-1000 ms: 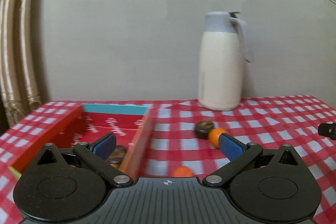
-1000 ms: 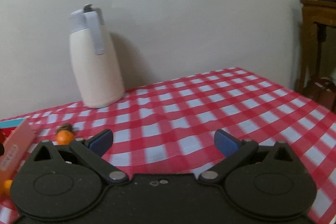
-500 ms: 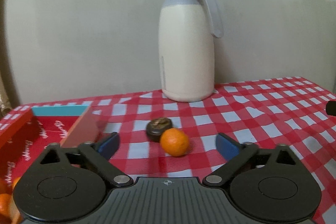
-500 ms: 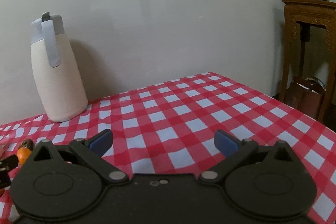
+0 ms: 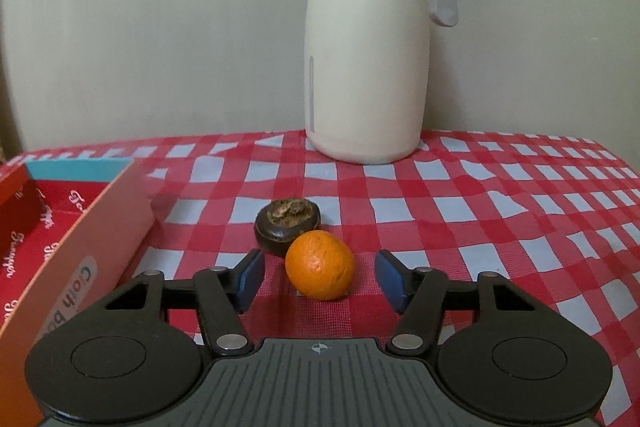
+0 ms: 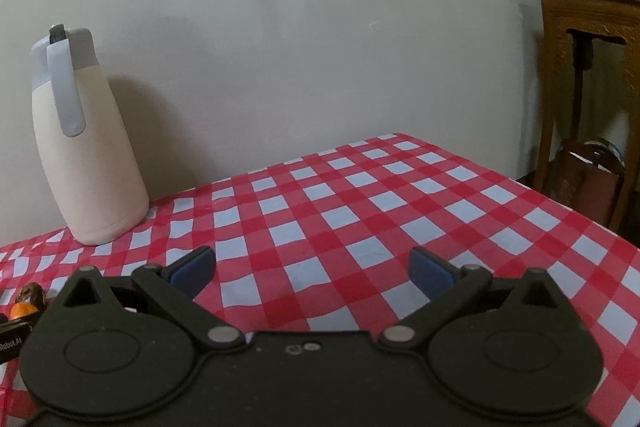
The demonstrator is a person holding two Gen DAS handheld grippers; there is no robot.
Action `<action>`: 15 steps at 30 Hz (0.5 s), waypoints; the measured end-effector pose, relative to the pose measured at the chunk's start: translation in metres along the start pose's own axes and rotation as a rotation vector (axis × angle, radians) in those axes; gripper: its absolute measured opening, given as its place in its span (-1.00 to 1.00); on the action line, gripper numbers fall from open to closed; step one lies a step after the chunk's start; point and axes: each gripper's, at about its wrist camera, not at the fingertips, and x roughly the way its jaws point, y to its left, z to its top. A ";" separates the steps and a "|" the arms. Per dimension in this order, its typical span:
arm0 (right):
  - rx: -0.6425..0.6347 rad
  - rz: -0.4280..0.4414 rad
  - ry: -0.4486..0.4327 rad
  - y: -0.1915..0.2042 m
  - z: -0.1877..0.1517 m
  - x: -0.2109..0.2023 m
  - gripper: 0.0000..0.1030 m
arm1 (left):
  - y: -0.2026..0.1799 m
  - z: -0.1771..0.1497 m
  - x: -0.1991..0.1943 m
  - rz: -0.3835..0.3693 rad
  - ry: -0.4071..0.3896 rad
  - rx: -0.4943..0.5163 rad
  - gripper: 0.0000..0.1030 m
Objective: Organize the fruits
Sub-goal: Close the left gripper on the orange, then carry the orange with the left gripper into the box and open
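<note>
Red box (image 5: 80, 247) only left view; wooden stand (image 6: 588, 75) only right.

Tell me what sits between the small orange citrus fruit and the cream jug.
A dark brown round fruit touching the orange, then bare checked cloth up to the jug; left wrist view.

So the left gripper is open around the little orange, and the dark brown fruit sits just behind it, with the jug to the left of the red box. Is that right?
Not quite. In the left wrist view the jug stands to the right of the red box, at the back by the wall. The rest holds: the left gripper is open with the orange between its fingers, and the dark brown fruit sits just behind it.
</note>
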 end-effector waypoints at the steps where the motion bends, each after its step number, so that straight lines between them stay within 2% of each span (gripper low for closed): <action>1: 0.002 0.001 0.004 0.000 0.000 0.001 1.00 | 0.001 0.000 0.000 -0.001 0.005 -0.003 0.20; 4: 0.006 0.001 0.011 0.000 -0.001 0.005 1.00 | -0.001 0.000 0.003 -0.002 0.017 0.000 0.15; 5: 0.006 0.001 0.013 0.000 -0.002 0.006 1.00 | -0.002 0.000 0.004 -0.003 0.022 0.003 0.01; 6: 0.007 -0.001 0.016 -0.001 -0.002 0.006 1.00 | -0.002 0.000 0.006 -0.007 0.031 0.006 -0.24; 15: 0.009 -0.011 0.018 -0.002 -0.002 0.008 1.00 | -0.007 0.000 0.004 -0.017 0.013 0.028 -0.26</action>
